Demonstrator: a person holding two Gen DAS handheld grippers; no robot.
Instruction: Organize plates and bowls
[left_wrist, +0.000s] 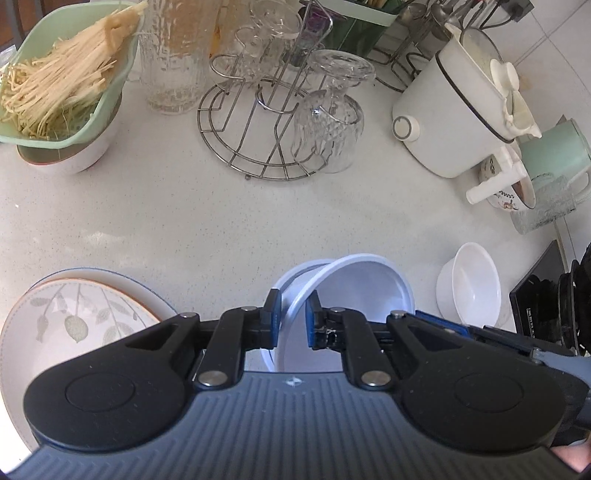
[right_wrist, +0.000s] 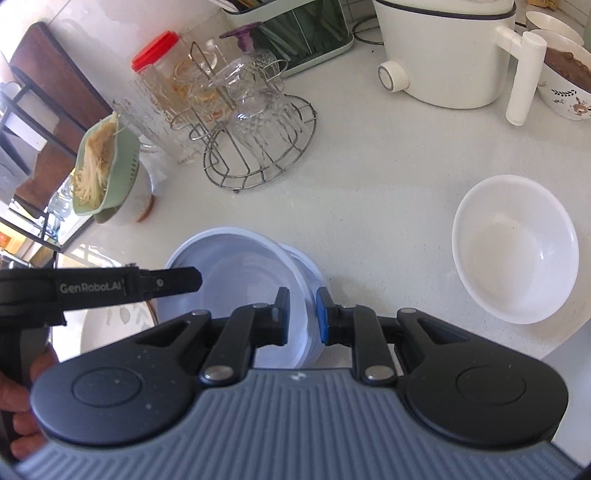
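Note:
A pale blue bowl (left_wrist: 369, 291) lies tilted inside another pale blue bowl (left_wrist: 291, 275) on the white counter. My left gripper (left_wrist: 293, 317) straddles the rim of the upper bowl on its left side, jaws narrowly apart around the wall. My right gripper (right_wrist: 302, 317) straddles the stacked bowls' right rim (right_wrist: 295, 280) the same way. The left gripper's finger (right_wrist: 173, 282) shows in the right wrist view over the upper bowl (right_wrist: 236, 269). A white bowl (right_wrist: 515, 249) sits empty to the right; it also shows in the left wrist view (left_wrist: 474, 284). A leaf-patterned plate (left_wrist: 74, 321) lies at the left.
A wire glass rack (left_wrist: 258, 122) with upturned glasses stands behind. A green colander of noodles (left_wrist: 62, 85) sits on a bowl at the far left. A white electric pot (left_wrist: 454, 107), a mint kettle (left_wrist: 554, 151) and a patterned bowl (right_wrist: 565, 85) stand at the right.

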